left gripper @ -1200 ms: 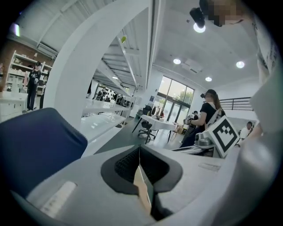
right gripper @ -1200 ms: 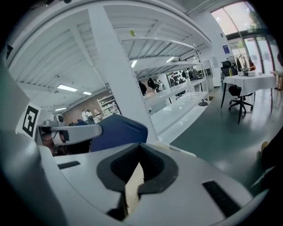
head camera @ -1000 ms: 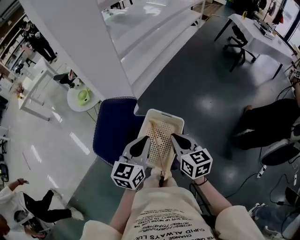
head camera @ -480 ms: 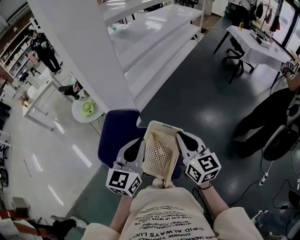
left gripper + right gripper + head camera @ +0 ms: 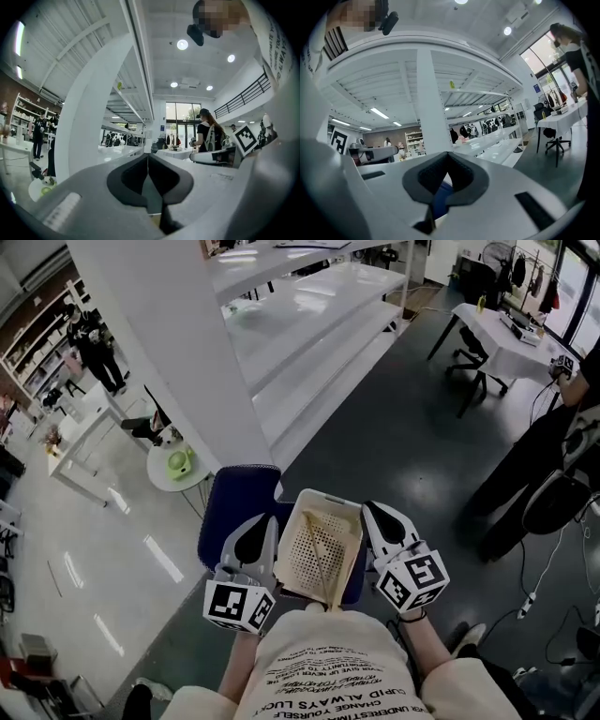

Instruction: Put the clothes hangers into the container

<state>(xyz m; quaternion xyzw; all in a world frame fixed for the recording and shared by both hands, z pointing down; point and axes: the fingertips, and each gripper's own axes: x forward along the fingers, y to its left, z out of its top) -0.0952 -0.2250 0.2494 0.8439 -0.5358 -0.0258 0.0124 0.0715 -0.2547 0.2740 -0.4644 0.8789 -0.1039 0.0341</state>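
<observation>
Cream basket (image 5: 330, 499) of hangers (image 5: 322, 568) between clenched left gripper (image 5: 269, 525) and clenched right gripper (image 5: 372, 511), higher than before.

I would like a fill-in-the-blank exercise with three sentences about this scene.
1. The cream perforated plastic basket holds wooden clothes ___.
2. Below the basket stands a dark ___ chair.
3. The left gripper and the right gripper hold the basket with their fingers ___.

Missing words: hangers; blue; closed
</observation>
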